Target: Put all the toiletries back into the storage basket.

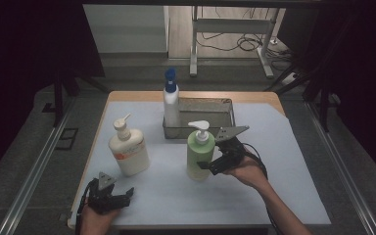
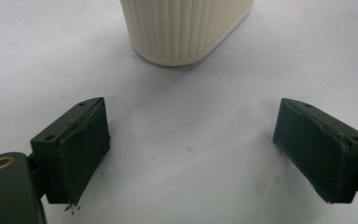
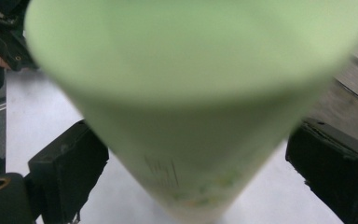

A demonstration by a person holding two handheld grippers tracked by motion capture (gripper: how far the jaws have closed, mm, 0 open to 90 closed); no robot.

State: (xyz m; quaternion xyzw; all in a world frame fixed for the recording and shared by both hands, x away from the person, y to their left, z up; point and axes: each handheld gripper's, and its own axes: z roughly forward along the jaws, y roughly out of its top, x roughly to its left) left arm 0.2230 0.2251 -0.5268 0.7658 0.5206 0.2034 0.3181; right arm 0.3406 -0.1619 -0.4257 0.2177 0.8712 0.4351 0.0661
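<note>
My right gripper (image 1: pixel 210 165) brackets the green bottle (image 1: pixel 199 152) with jaws wide, not yet gripping, so the wire basket (image 1: pixel 223 132) holds just the blue-capped bottle (image 1: pixel 171 100).

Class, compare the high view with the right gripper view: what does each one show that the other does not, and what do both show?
High view alone: the cream pump bottle, the blue-capped bottle standing in the metal basket, and the green bottle's white pump.

Right gripper view alone: close up, the right gripper has its jaws wide on either side of the green bottle, with a gap visible at each pad, and faint print on the bottle's lower part.

Both: the green bottle, the pale table, the right gripper and the left gripper.
</note>
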